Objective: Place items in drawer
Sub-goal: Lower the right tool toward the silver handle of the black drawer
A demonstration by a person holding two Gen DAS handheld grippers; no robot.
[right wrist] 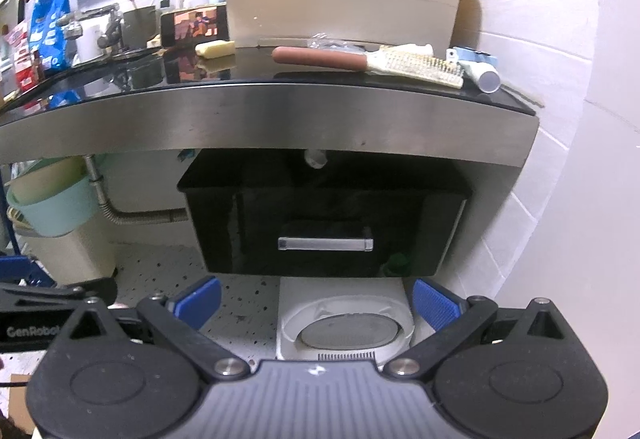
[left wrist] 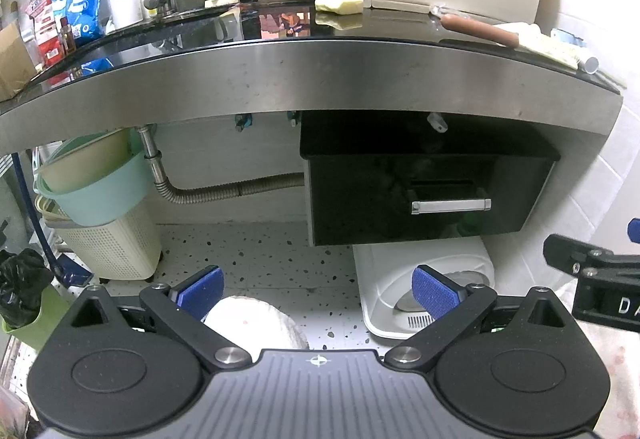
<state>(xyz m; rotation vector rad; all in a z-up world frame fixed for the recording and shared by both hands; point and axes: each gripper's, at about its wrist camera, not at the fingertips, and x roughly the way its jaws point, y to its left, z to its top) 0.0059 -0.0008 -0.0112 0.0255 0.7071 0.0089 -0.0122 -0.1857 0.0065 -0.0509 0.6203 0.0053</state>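
The black drawer (right wrist: 326, 223) hangs under the right end of the table (right wrist: 260, 119), its front flush and shut, with a silver bar handle (right wrist: 325, 243) across the middle. On the table's right end, near the front edge, lie a brush (right wrist: 372, 65) with a brown handle and pale bristles, a small tube (right wrist: 482, 75) just beside it at the right corner, and further left a yellow soap bar (right wrist: 214, 49).

The brush looks light and stiff, best taken at its handle. The soap is probably slick, though the view is too coarse to be sure. The handle bar is rigid and suits a pinch.

The left gripper (left wrist: 318, 289) and right gripper (right wrist: 316, 299) both hover low before the drawer, jaws spread and holding nothing.
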